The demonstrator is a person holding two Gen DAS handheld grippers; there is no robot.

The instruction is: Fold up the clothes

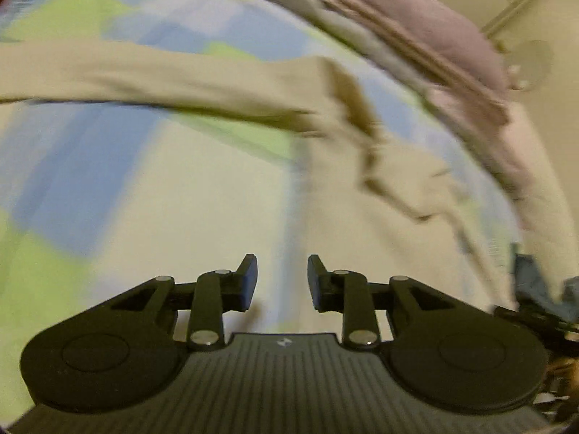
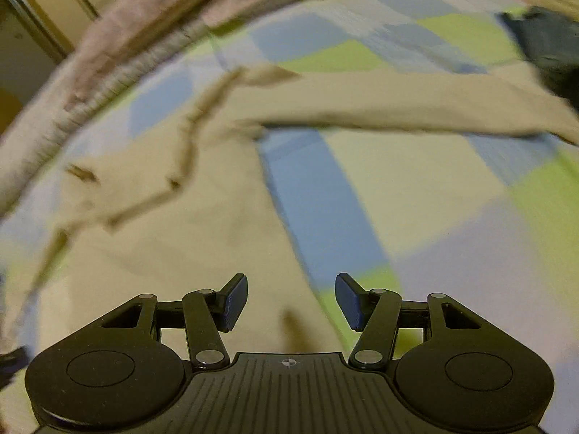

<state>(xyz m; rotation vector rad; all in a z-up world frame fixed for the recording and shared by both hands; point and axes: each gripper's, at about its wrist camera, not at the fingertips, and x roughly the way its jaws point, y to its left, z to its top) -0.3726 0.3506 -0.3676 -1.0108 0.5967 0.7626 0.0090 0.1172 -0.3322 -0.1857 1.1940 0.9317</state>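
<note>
Fingers: we hold both pairs apart, gripping nothing — left gripper (image 1: 282, 282), right gripper (image 2: 291, 302), each at lower centre. Trousers (image 1: 202, 83): beige, spread on the checked sheet (image 1: 72, 181), one leg across mid-frame, body toward the right. Pink blanket (image 1: 427, 29): upper right. Dark cloth (image 2: 546, 47): upper right, right view.

Bed, checked sheet (image 1: 90, 181): beige garment (image 2: 181, 246) spread flat, dark cloth (image 2: 546, 50) at edge.

No readable text, label or number shows anywhere.
</note>
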